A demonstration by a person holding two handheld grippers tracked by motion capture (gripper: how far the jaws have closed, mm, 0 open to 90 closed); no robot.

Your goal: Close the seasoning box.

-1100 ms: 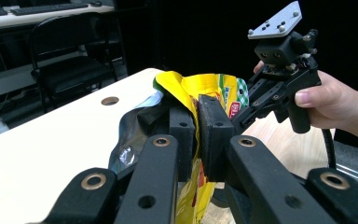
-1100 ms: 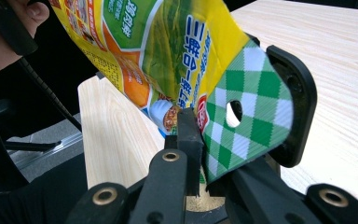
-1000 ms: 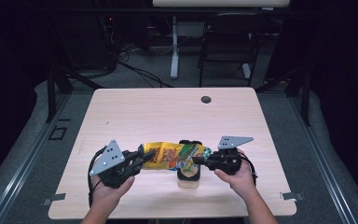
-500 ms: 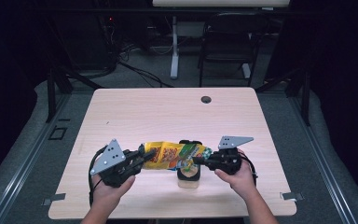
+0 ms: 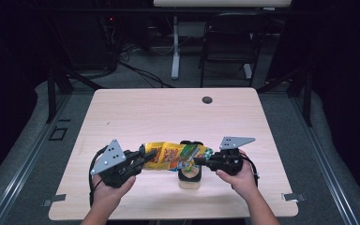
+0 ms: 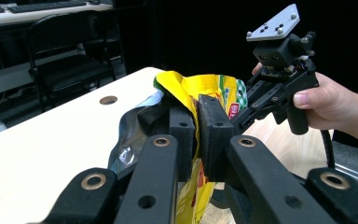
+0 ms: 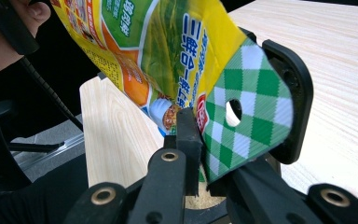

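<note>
Yellow snack bag (image 7: 168,51) — Chinese lettering

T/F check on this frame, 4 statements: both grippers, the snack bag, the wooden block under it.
1. The left gripper is shut on the yellow snack bag. True.
2. The right gripper hangs open, off the bag. False: it pinches the bag's green checkered end.
3. The bag lies flat on the table. False: it is held up between the grippers.
4. A wooden block with a black holder sits beneath the bag. True.
</note>
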